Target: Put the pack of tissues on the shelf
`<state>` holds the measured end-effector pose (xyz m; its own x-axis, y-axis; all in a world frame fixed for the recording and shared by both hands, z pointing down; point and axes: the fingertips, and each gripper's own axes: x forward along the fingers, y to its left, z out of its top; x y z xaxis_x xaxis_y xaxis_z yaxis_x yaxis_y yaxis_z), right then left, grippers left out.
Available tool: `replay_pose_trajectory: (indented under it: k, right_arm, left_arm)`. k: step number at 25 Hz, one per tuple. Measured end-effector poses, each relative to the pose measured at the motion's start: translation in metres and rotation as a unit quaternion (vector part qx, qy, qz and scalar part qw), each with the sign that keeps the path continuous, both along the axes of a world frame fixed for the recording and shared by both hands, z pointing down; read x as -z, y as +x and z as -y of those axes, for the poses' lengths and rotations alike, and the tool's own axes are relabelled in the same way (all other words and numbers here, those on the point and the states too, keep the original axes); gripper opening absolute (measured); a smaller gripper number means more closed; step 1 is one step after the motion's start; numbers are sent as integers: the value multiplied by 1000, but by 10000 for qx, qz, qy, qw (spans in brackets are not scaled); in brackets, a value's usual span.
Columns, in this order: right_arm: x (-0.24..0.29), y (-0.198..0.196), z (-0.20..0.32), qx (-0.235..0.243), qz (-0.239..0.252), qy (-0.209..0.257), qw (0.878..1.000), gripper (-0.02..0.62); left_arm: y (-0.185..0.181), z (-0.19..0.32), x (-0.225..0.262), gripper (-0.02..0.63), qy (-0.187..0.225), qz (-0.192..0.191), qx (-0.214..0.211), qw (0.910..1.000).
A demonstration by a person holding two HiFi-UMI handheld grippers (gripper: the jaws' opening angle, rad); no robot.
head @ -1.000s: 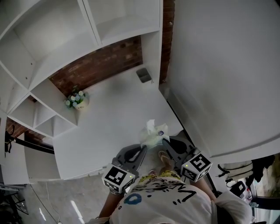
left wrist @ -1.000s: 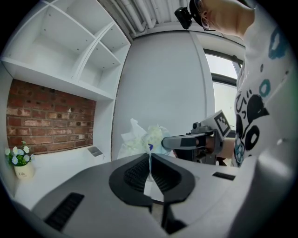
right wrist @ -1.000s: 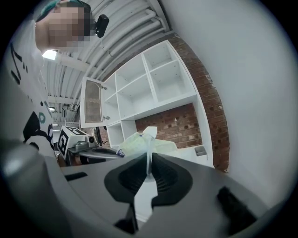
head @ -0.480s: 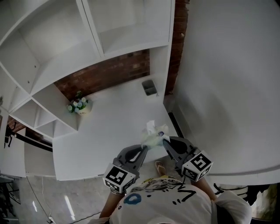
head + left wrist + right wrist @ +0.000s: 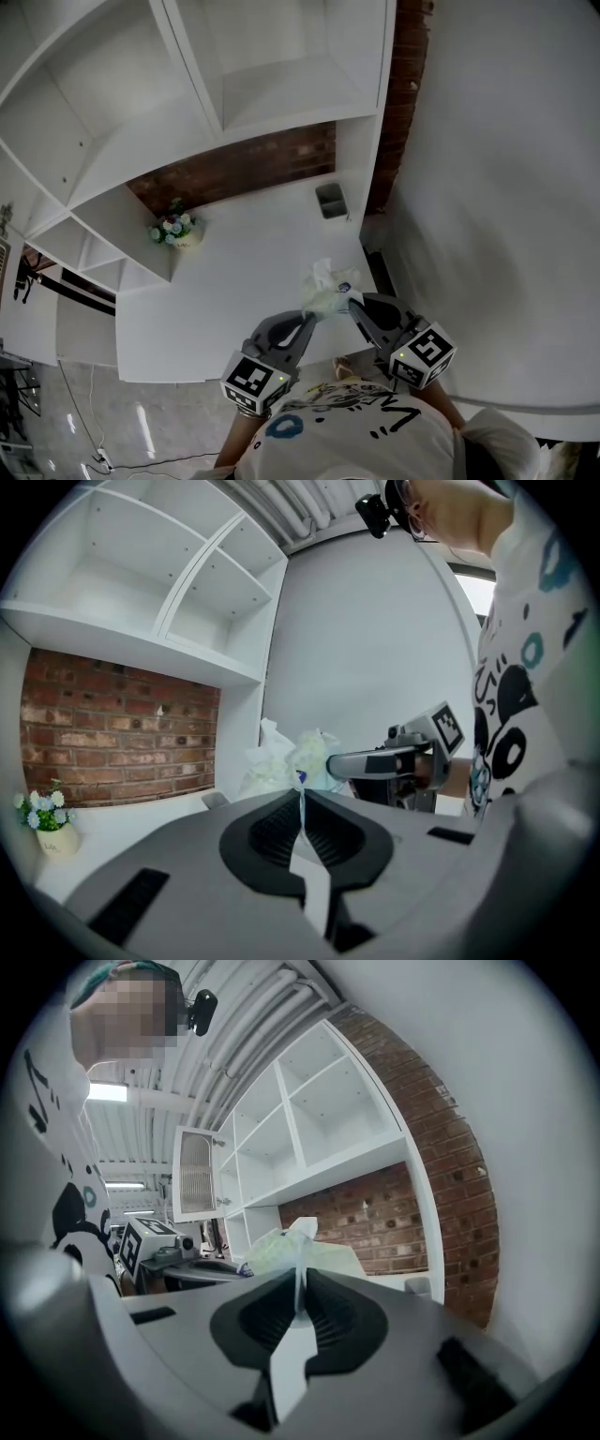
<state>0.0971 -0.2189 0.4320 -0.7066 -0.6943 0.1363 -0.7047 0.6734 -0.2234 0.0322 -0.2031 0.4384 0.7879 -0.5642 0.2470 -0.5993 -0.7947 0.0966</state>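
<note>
From the head view, the pack of tissues (image 5: 329, 289) hung off the surface, above the desk (image 5: 234, 291) near its front right corner, stretched between the two claws. The left gripper (image 5: 307, 321) pinched the pack's left end and the right gripper (image 5: 353, 306) its right end. That view alone showed the layout: a small grey container (image 5: 330, 200) in the desk's far right corner, a little pot of flowers (image 5: 174, 229) by its far left edge, and the white shelf unit (image 5: 272, 89) above the brick wall (image 5: 239, 167).

The left gripper view gave what the head view could not: the jaws were clenched together on a thin edge of the pack's wrapper, with the crumpled pale bulk of the pack beyond the tips and a loose white tissue sticking up from it. The right gripper view showed the same for its own claw, closed tight on a fin of wrapper, and also a cabinet door (image 5: 194, 1185) with a ribbed panel far off to the left, seen in neither other view.

The print on the pack was too small to read. The person's torso cut off the hands in the head view, and both gripper bodies hid the desk directly under the pack
</note>
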Motion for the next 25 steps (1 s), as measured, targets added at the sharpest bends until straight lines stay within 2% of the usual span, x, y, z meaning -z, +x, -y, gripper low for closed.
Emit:
replay_pose_trajectory:
  k: [12, 17, 25]
  right_arm:
    - [11, 21, 37, 336, 138, 90, 9993, 40]
    - [26, 26, 48, 510, 169, 302, 9981, 40]
    - [43, 31, 59, 774, 138, 640, 9948, 40]
  left_arm:
    - [21, 32, 15, 17, 186, -25, 339, 9992]
    - [26, 45, 25, 17, 404, -106, 572, 9975]
    - [33, 55, 42, 17, 826, -108, 622, 9946]
